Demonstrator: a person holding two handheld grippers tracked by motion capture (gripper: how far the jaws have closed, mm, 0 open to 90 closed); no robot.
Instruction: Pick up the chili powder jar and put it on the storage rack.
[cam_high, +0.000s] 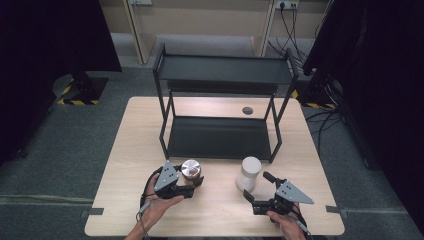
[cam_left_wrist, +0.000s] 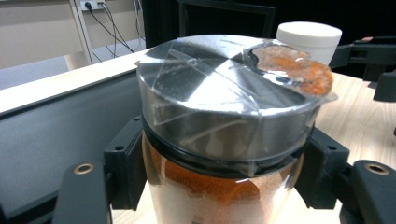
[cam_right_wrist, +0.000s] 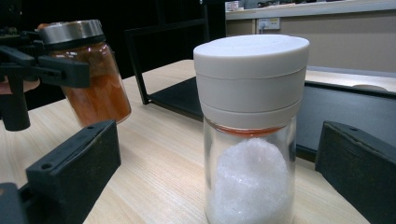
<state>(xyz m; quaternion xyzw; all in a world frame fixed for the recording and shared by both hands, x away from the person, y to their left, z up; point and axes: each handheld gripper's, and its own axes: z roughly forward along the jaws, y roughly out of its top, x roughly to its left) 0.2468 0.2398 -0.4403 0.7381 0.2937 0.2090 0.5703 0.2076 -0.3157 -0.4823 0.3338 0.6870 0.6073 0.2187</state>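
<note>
A glass jar of orange powder with a silver lid (cam_high: 190, 170) sits between the jaws of my left gripper (cam_high: 193, 183), which is shut on it just below the lid (cam_left_wrist: 219, 88). Its black pads (cam_left_wrist: 122, 161) press on both sides of the neck. The right gripper view has this jar (cam_right_wrist: 95, 88) tilted and seemingly just off the table. A jar of white crystals with a white cap (cam_high: 249, 172) stands upright on the table. My right gripper (cam_high: 257, 186) is open around that jar (cam_right_wrist: 250, 140), with a gap on each side.
A black two-tier metal rack (cam_high: 220, 137) stands at the middle and back of the wooden table (cam_high: 145, 130), its lower shelf just beyond both jars. A small round grommet (cam_high: 247, 110) lies behind it. Dark curtains and cables border the table.
</note>
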